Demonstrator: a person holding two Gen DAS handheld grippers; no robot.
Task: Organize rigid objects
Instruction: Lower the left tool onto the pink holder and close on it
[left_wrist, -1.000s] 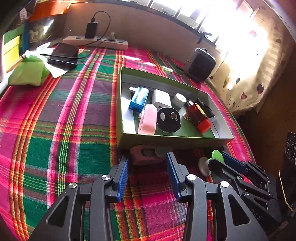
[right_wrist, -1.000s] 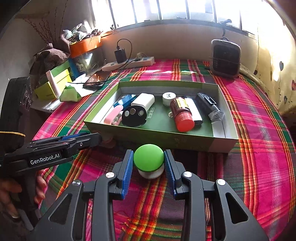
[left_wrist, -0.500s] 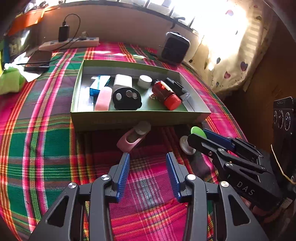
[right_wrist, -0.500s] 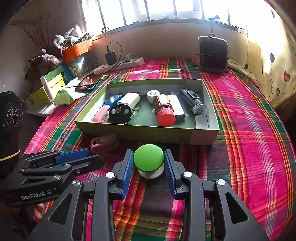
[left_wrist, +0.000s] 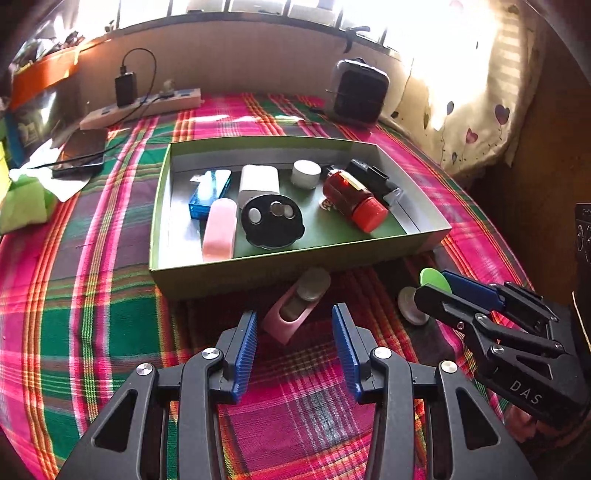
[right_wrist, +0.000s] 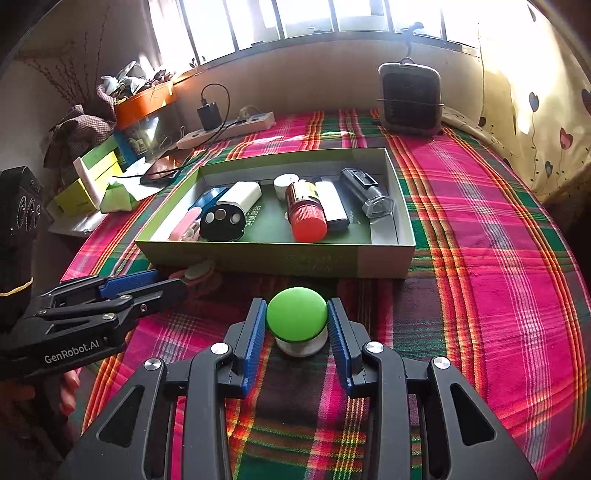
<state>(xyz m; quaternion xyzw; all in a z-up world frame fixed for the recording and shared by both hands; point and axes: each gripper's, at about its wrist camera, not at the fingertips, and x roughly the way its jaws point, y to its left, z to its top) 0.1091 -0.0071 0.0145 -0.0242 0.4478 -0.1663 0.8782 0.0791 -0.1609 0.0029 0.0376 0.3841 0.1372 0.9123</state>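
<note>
**Box mostly filled; two pieces still out on the cloth**

Green box (left_wrist: 295, 275) sits mid-bed on the plaid cloth (left_wrist: 92, 314); already holds a fair load; from the left wrist view: blue case (left_wrist: 208, 194), pink case (left_wrist: 219, 229), white block (left_wrist: 258, 181), black round-cornered piece with three metal discs (left_wrist: 271, 221), small white cylinder (left_wrist: 306, 173), red-capped bottle (left_wrist: 354, 201), dark clear-ended piece (left_wrist: 373, 177) at the far right; right wrist view adds a white bar (right_wrist: 334, 206) tucked beside the bottle; these count as sorted, by my reading.

Still outside the box, both just in front of its near wall:
- pink holder (left_wrist: 295, 308) with grey round parts in it, lying on the cloth tilted toward the box; touching the wall or just short of it, cannot tell;
- green-capped white knob (right_wrist: 297, 317), standing upright on the cloth.

Right gripper (right_wrist: 297, 325) has the blue pads at either side of the green cap, pinching it; knob's white base looks to rest on the cloth, so not lifted yet, as far as I can judge.

Left gripper (left_wrist: 293, 339) stands spread with nothing between the pads; the pink holder lies just ahead of its tips, roughly in line with the gap; no contact visible.

Judgement: late stage; two items left to go in; free floor in the box shows at the near right, beside the bottle; room enough for both, I'd say.

Off-task clutter at the bed's head: power strip (left_wrist: 147, 107), phone (left_wrist: 79, 151), small heater (left_wrist: 360, 92); untouched.
</note>
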